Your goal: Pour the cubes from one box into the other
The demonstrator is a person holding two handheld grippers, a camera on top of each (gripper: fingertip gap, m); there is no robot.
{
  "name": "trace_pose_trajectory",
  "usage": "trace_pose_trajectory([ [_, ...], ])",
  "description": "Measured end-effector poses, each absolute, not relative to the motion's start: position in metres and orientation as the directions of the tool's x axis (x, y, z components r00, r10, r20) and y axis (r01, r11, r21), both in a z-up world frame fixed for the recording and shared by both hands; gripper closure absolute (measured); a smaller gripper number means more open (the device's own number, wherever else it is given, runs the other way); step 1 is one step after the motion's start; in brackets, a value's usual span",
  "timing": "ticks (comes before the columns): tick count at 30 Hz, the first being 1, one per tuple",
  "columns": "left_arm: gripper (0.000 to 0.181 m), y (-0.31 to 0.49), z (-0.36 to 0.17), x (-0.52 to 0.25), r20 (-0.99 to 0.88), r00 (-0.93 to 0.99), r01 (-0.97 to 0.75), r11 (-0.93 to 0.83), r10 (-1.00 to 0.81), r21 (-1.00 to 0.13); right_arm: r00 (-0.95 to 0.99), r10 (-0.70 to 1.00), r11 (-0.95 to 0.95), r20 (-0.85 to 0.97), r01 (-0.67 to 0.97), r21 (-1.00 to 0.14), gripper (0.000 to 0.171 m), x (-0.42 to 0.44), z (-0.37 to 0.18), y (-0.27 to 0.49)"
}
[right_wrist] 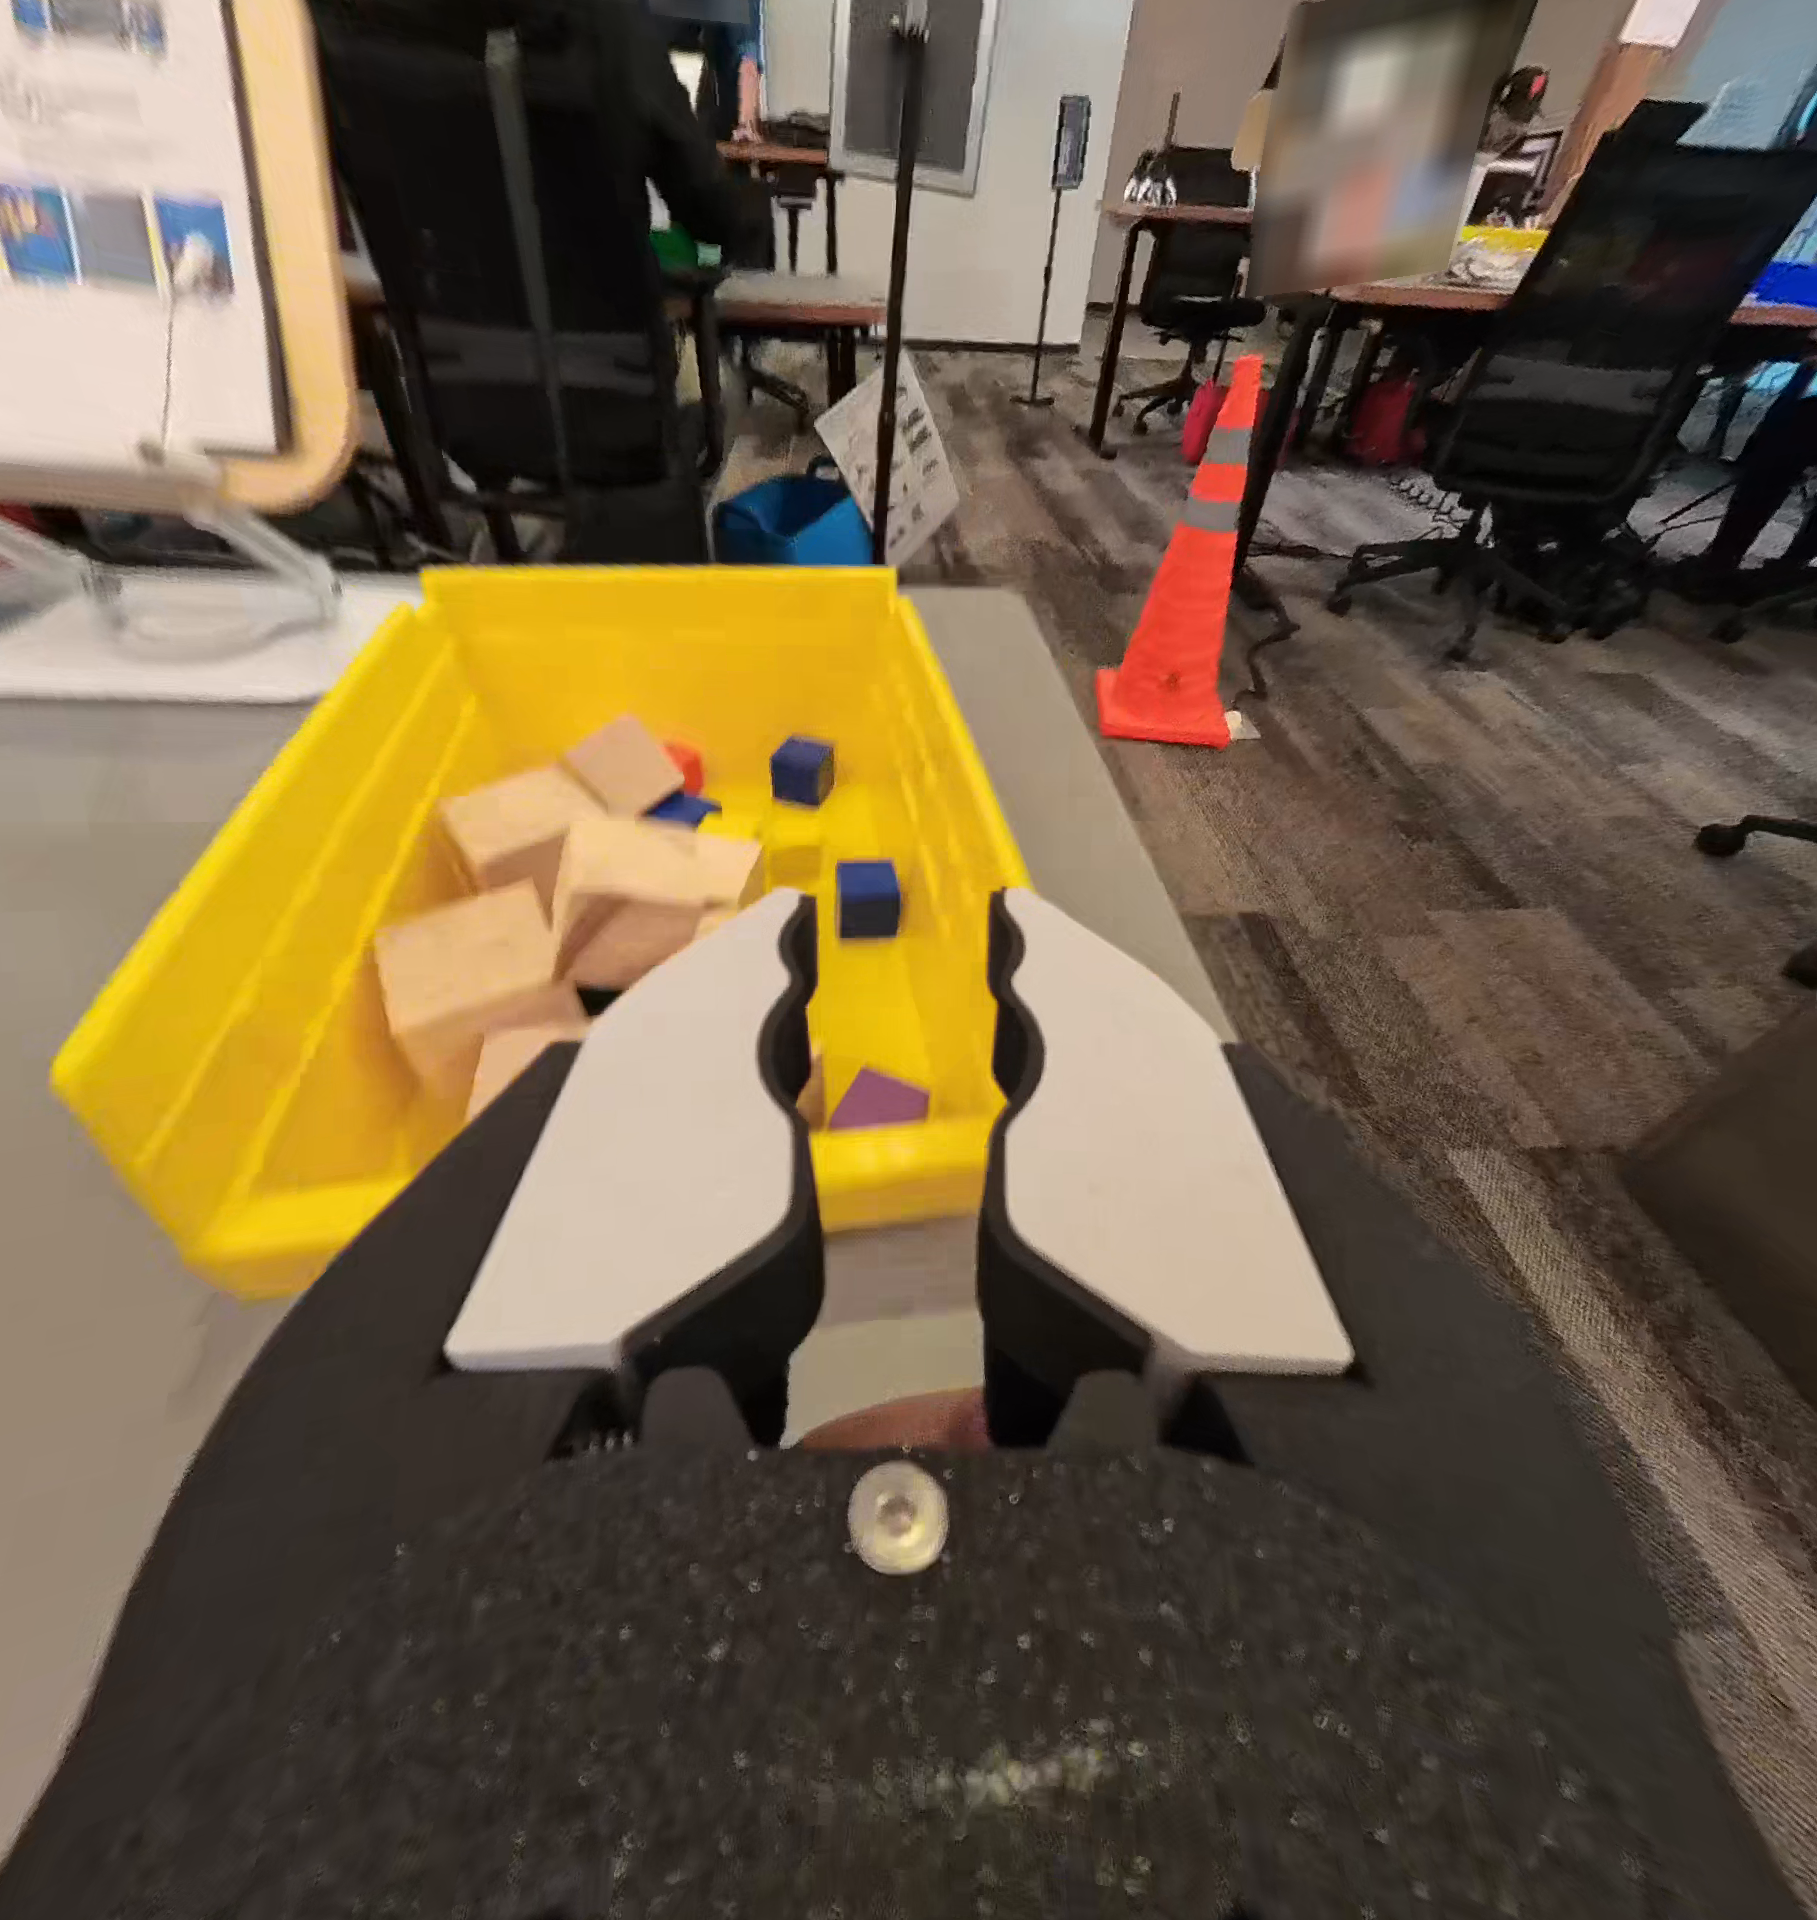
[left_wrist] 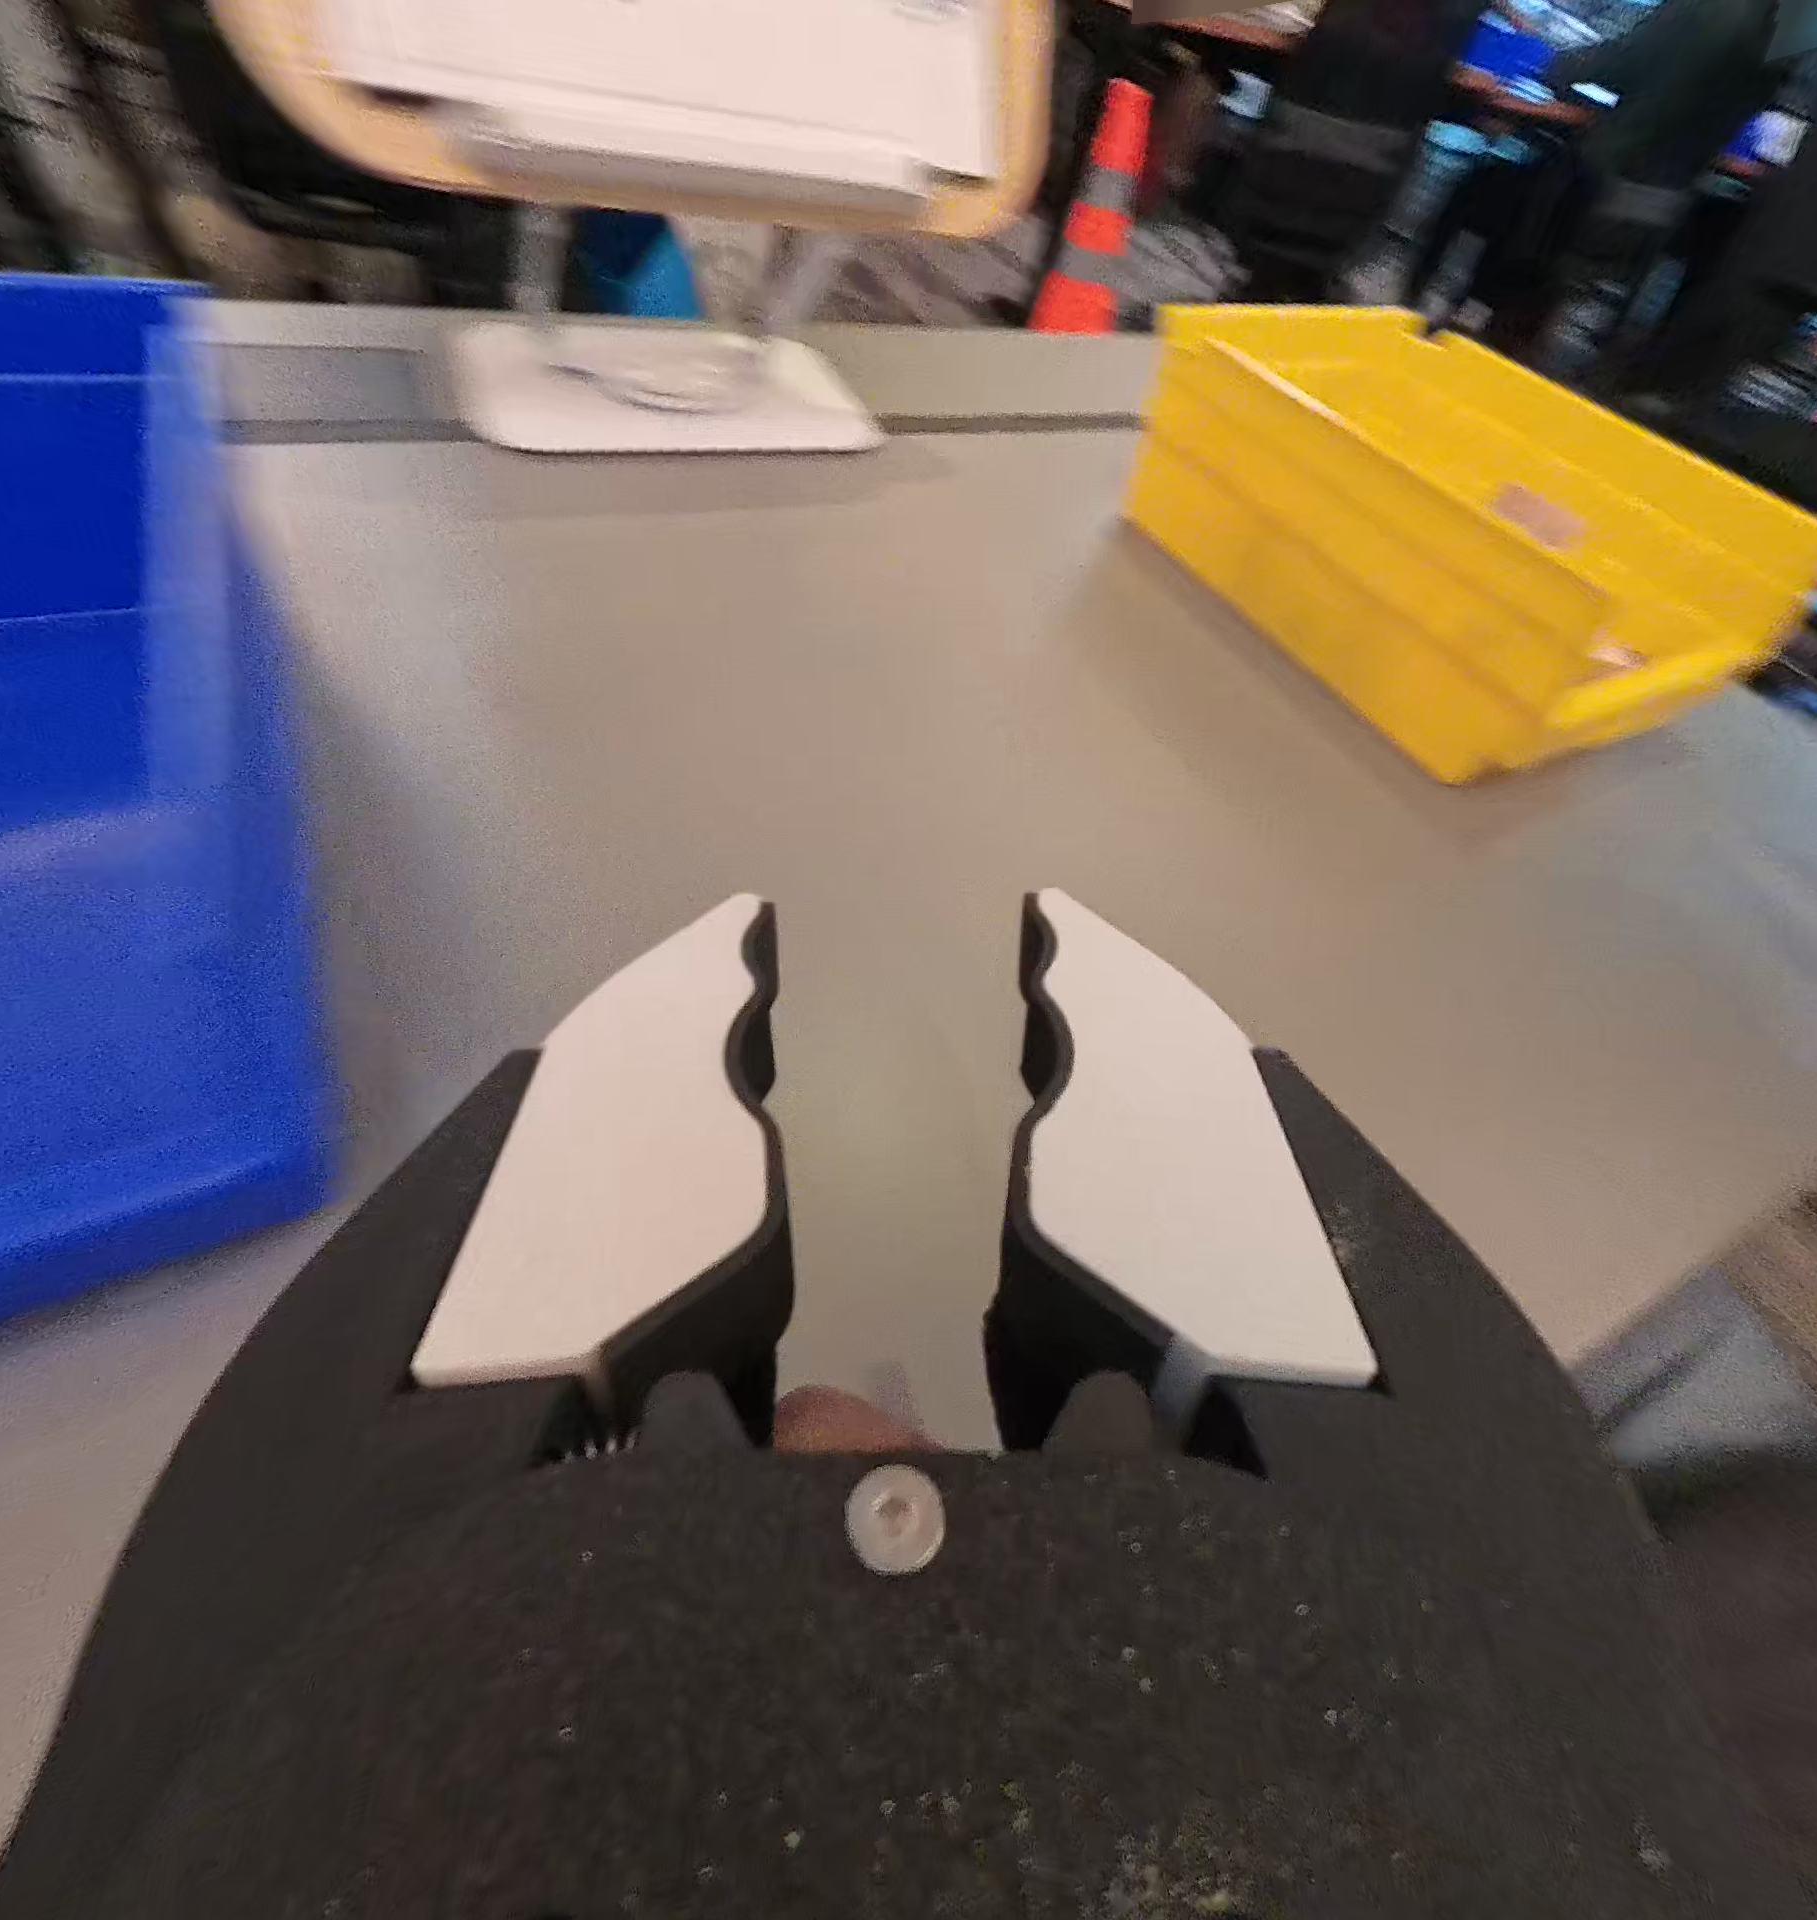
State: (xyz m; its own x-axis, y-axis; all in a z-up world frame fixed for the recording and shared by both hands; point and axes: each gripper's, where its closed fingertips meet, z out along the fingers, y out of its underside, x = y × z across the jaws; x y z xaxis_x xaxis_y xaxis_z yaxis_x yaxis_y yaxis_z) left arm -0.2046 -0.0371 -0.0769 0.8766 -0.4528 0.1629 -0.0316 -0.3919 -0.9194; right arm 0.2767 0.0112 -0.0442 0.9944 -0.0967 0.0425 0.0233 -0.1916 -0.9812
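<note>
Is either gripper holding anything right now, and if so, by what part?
Nothing is held. The left gripper is open over the bare table, and the right gripper is open above the yellow box of cubes.

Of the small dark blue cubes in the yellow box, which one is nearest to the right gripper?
The blue cube just beyond the right gripper tips, alone on the yellow box floor; the other blue cubes lie farther back.
</note>
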Motion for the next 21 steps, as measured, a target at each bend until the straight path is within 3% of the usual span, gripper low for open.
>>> trace_pose_trajectory([
  [3,0.128,-0.027,-0.075,-0.094,0.178,0.790,-0.100,-0.410,-0.587,-0.907,0.997,-0.070,-0.213,-0.032,-0.046,-0.976,0.130,0.295,-0.039,0.029],
  [6,0.122,-0.009,-0.076,0.004,0.151,0.763,-0.125,-0.373,-0.629,-0.919,0.988,-0.088,-0.173,-0.129,-0.143,-0.975,0.130,0.302,-0.053,0.041],
  [8,0.119,0.005,-0.088,0.057,0.138,0.764,-0.157,-0.389,-0.630,-0.908,0.990,-0.091,-0.203,-0.105,-0.122,-0.971,0.128,0.304,-0.072,0.046],
  [12,0.121,0.041,-0.114,0.126,0.078,0.797,-0.202,-0.386,-0.599,-0.900,0.997,-0.075,-0.318,-0.009,-0.033,-0.947,0.121,0.307,-0.101,0.056],
  [15,0.121,0.068,-0.131,0.136,0.025,0.846,-0.227,-0.403,-0.533,-0.887,0.996,-0.090,-0.362,0.000,-0.033,-0.932,0.117,0.316,-0.109,0.068],
  [18,0.158,0.077,-0.127,0.119,0.115,0.895,-0.114,-0.469,-0.431,-0.876,0.991,-0.061,-0.371,-0.115,-0.130,-0.920,0.120,0.308,-0.119,0.079],
  [21,0.170,0.084,-0.126,0.101,0.086,0.928,-0.113,-0.495,-0.362,-0.862,0.963,-0.049,-0.379,-0.265,-0.264,-0.887,0.136,0.293,-0.123,0.083],
])
